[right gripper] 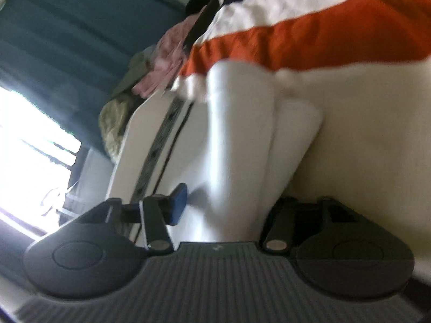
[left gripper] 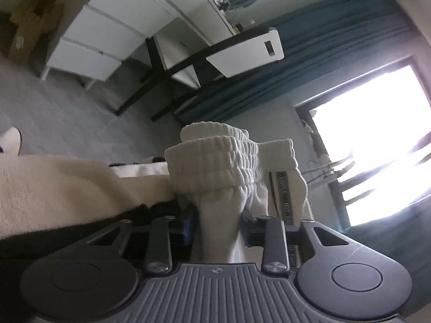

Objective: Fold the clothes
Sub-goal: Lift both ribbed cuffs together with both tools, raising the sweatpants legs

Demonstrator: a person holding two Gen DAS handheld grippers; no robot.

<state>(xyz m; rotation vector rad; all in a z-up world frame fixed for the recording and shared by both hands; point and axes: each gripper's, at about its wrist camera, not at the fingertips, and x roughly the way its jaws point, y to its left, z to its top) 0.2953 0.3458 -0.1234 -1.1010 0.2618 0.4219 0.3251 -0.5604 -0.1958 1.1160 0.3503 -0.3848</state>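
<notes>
In the left wrist view my left gripper (left gripper: 219,222) is shut on a pair of white ribbed socks (left gripper: 215,161); their cuffs stick up past the blue finger pads. In the right wrist view my right gripper (right gripper: 226,210) has the toe end of the white socks (right gripper: 239,140) between its jaws. One blue pad (right gripper: 179,202) stands a little off the fabric and the other finger is hidden behind it. The view is blurred. The socks lie stretched over a cream fleece blanket (right gripper: 363,148).
An orange, white and black striped garment (right gripper: 309,35), a pink garment (right gripper: 167,64) and an olive one (right gripper: 115,118) lie beyond the socks. A white dresser (left gripper: 107,35), a black-legged table (left gripper: 175,64), teal curtains (left gripper: 323,62) and a bright window (left gripper: 377,140) stand behind.
</notes>
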